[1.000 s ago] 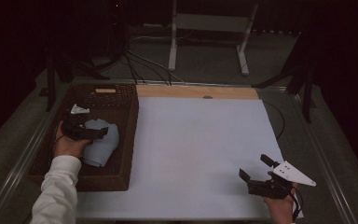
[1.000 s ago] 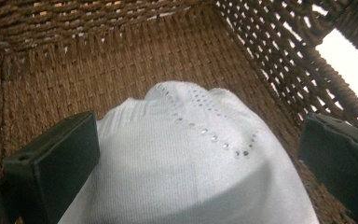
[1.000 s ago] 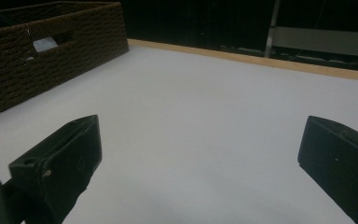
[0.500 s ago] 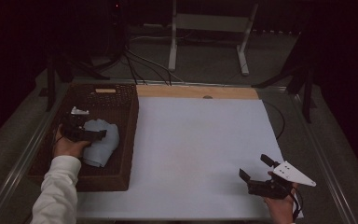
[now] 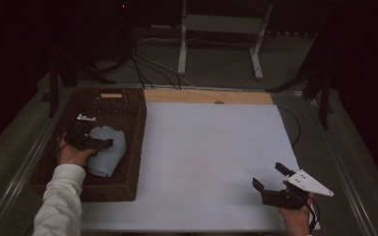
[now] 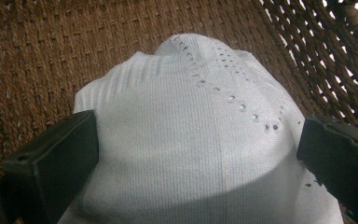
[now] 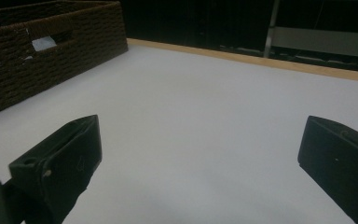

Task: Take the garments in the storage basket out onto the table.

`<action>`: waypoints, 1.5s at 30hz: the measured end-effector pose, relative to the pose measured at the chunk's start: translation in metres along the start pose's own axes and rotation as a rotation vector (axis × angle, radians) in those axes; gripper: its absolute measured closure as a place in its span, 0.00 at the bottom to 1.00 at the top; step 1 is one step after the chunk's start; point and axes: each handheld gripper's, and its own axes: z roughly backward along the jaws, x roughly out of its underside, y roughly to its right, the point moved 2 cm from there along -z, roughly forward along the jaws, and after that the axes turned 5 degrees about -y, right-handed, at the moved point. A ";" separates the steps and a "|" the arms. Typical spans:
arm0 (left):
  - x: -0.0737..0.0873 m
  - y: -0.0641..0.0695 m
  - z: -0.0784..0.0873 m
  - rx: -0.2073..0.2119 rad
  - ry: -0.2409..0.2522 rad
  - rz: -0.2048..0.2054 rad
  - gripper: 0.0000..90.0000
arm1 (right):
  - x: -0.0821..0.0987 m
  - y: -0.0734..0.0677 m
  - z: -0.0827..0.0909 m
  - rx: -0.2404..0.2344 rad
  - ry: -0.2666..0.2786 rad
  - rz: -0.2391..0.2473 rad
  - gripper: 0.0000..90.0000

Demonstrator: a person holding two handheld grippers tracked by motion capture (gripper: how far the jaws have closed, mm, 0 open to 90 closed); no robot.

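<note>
White sheeting covers the table [image 5: 211, 157] in a dark room, where the right gripper [image 5: 271, 178] hovers spread, while the left gripper [image 5: 109, 143] straddles, jaws apart, a pale knitted cloth [image 6: 191, 140] in the wicker basket [image 5: 128, 113].

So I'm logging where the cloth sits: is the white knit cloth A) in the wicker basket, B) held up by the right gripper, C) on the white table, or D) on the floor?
A: the cloth lies in the basket, between the open jaws of the left gripper.
</note>
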 end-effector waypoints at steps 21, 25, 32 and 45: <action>0.000 0.009 -0.002 -0.026 -0.085 -0.038 0.19 | 0.000 0.000 0.000 0.003 0.000 -0.002 0.00; 0.000 0.011 0.000 -0.042 -0.116 -0.065 0.37 | 0.000 0.000 -0.001 0.003 -0.001 0.000 0.00; -0.001 0.008 0.006 -0.022 -0.115 -0.045 0.63 | 0.000 0.000 -0.001 0.003 -0.003 0.000 0.00; -0.003 0.007 0.021 0.013 -0.053 -0.044 0.81 | 0.000 0.001 0.000 0.004 0.000 -0.005 0.00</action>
